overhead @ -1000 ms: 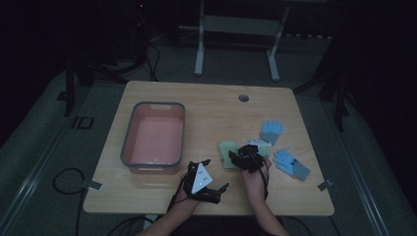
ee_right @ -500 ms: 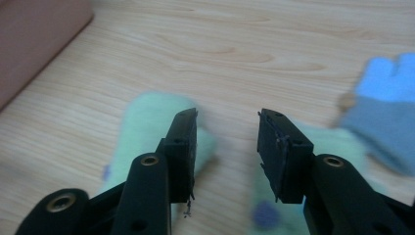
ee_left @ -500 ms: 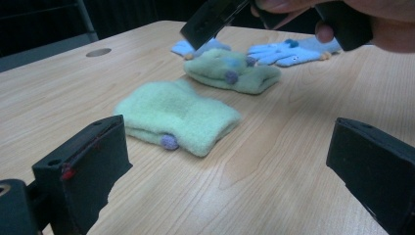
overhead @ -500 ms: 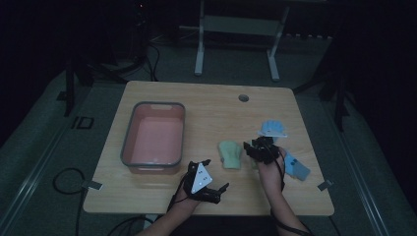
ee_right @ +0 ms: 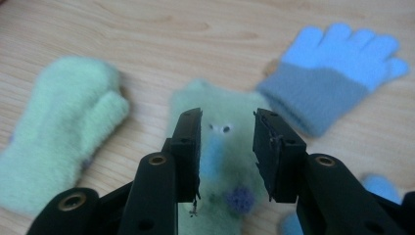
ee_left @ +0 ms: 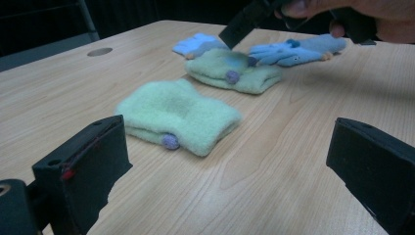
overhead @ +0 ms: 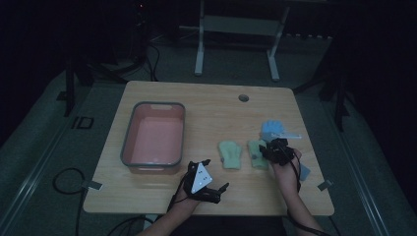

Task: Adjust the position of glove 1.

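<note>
Your left tool (overhead: 210, 183) rests near the front edge of the counter (overhead: 206, 105), just in front of the pink tub (overhead: 154, 139). Its jaws stand wide apart and hold nothing; in the left gripper view they frame the near green mitten (ee_left: 178, 116), which lies flat and apart from them.

Your right tool (overhead: 277, 150) hangs over the second green mitten (overhead: 256, 152), to the right of the first. In the right gripper view its jaws are parted by a narrow gap and grip nothing; the second mitten (ee_right: 220, 161) lies directly beneath them (whether the tips touch the fabric cannot be told).

The two green mittens lie side by side, near each other but apart, at the counter's right-centre. A blue glove (ee_right: 337, 73) lies flat just beyond the second mitten, fingers pointing away from you. Another blue glove (ee_left: 293, 50) lies at the right, partly under your right hand (overhead: 287, 174).
</note>
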Tool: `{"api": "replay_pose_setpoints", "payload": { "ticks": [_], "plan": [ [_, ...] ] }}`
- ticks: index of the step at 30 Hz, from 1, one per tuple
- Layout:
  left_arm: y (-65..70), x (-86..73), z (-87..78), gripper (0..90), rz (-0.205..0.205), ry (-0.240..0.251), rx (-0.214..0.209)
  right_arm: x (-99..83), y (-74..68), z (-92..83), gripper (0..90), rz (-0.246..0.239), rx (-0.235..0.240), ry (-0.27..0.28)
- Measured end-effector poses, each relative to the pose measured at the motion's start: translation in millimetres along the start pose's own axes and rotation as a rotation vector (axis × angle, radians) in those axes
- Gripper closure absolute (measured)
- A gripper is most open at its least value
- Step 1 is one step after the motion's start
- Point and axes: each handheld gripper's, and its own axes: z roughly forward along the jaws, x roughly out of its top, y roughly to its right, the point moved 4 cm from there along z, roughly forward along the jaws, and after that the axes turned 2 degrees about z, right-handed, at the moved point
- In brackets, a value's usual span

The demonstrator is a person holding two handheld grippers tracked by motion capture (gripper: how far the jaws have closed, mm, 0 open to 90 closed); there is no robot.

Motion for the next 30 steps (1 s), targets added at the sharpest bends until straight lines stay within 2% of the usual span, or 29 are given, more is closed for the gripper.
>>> {"api": "replay_pose_setpoints", "payload": {
  "ticks": [5, 8, 12, 15, 18, 20, 24, 30],
  "plan": [
    [0.1, 0.0, 0.0, 2.1, -0.001, 0.003, 0.001, -4.9, -2.2, 9.7, 60.3, 0.012, -0.011, -0.019],
    [0.3, 0.0, 0.0, 2.1, -0.001, 0.003, 0.0, -10.9, -3.4, 19.2, 59.4, -0.011, -0.038, -0.047],
    [0.6, 0.0, 0.1, 2.1, 0.002, 0.002, 0.001, -14.3, -6.7, 23.6, 62.1, -0.046, -0.069, -0.037],
    [0.8, 0.1, 0.0, 2.1, 0.005, 0.003, 0.002, -13.7, -8.9, 24.4, 67.9, -0.053, -0.073, -0.046],
    [0.8, 0.1, 0.0, 2.1, 0.006, 0.002, 0.002, -14.0, -10.7, 24.0, 81.0, -0.039, -0.064, -0.047],
    [0.7, 0.1, 0.1, 2.1, 0.005, 0.0, 0.002, -13.3, -10.9, 23.5, 84.2, -0.026, -0.063, -0.048],
    [0.7, 0.1, 0.0, 2.1, 0.005, 0.002, 0.001, -6.3, -11.8, 14.5, 85.9, -0.004, -0.046, -0.042],
    [0.9, 0.1, 0.2, 2.1, 0.01, -0.002, 0.002, 16.9, -25.8, -14.8, 86.1, -0.033, -0.033, 0.036]
  ]
}}
